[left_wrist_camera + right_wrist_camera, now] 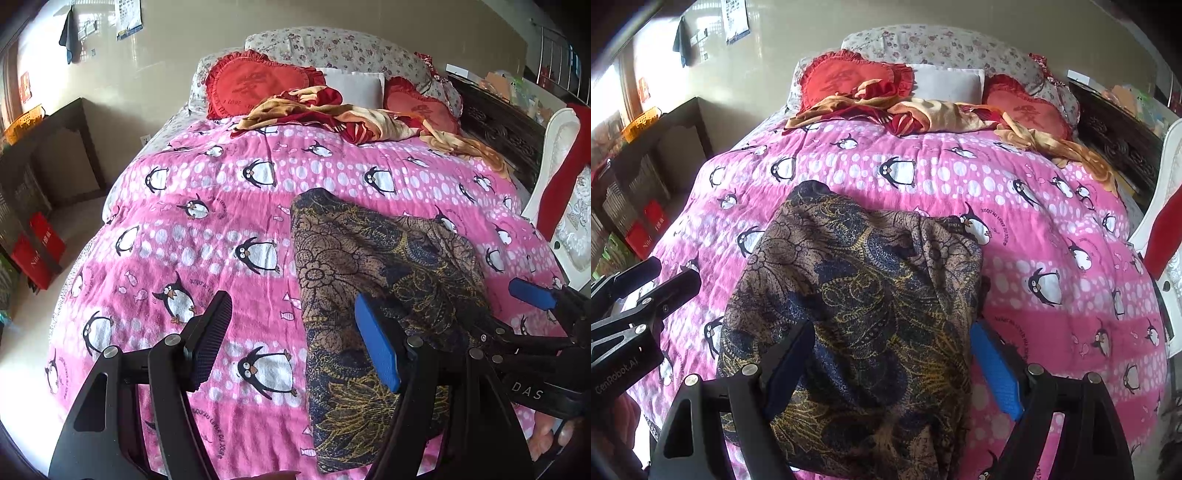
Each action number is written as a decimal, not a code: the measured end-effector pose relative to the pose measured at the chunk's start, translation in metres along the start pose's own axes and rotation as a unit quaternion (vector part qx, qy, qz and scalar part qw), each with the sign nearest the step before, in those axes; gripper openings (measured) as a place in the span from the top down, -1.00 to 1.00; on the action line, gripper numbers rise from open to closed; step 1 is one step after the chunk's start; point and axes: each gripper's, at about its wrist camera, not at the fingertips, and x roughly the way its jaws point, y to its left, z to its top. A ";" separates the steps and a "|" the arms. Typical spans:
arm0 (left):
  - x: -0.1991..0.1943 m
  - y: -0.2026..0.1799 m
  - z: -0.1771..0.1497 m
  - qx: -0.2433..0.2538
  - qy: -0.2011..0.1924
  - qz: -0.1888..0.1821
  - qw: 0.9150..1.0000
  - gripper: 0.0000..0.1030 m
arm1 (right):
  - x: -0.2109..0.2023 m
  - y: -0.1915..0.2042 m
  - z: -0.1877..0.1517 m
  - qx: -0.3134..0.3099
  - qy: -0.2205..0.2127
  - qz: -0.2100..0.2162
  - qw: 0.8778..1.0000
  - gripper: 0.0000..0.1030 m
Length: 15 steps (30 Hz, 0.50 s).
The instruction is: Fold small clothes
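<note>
Dark floral garment (857,302) lying on the pink quilt (1052,229), toward its near edge, doubled lengthwise into a rough strip with its far end still rumpled. Left gripper (295,339) over bare quilt at the garment's left edge and right gripper (897,369) above the garment's near end, both with jaws spread wide and holding nothing. Folding appears partly done: a crosswise fold and squaring seemingly remain.

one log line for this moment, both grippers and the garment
left gripper: open, over quilt beside garment | right gripper: open, over garment | dark floral garment: flat on pink penguin quilt | nothing held
</note>
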 end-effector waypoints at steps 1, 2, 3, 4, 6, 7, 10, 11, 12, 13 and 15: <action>0.001 0.000 0.001 0.000 0.001 0.000 1.000 -0.35 | 0.000 0.000 0.000 0.000 0.000 0.000 1.000 -0.63; 0.002 0.000 0.001 0.000 0.002 0.000 1.000 -0.35 | 0.000 0.000 0.000 -0.001 0.000 0.000 1.000 -0.63; 0.003 0.000 0.000 0.000 0.003 0.000 1.000 -0.35 | 0.001 0.001 0.000 -0.001 0.000 0.000 1.000 -0.63; 0.003 0.000 0.000 0.000 0.003 0.000 1.000 -0.35 | 0.001 0.001 0.000 0.000 0.001 0.000 1.000 -0.63; 0.003 0.000 0.000 0.000 0.003 0.000 1.000 -0.35 | 0.001 0.001 0.000 0.000 0.001 0.001 1.000 -0.63; 0.003 0.000 0.000 0.000 0.004 -0.001 1.000 -0.35 | 0.002 0.001 0.000 0.001 0.001 0.002 1.000 -0.63; 0.005 0.001 0.000 -0.003 0.005 -0.001 1.000 -0.35 | 0.004 0.000 0.000 0.001 0.004 0.002 1.000 -0.63; 0.006 0.001 0.000 -0.003 0.006 -0.001 1.000 -0.35 | 0.004 -0.001 0.000 0.001 0.005 0.002 1.000 -0.63; 0.007 0.001 0.000 -0.004 0.008 -0.002 1.000 -0.35 | 0.005 -0.001 0.000 0.001 0.006 0.003 1.000 -0.63; 0.008 0.001 -0.001 -0.005 0.008 -0.003 1.000 -0.35 | 0.005 0.000 0.000 0.000 0.007 0.003 1.000 -0.63; 0.009 0.001 -0.001 -0.005 0.009 -0.003 1.000 -0.35 | 0.006 0.000 0.000 0.000 0.008 0.002 1.000 -0.63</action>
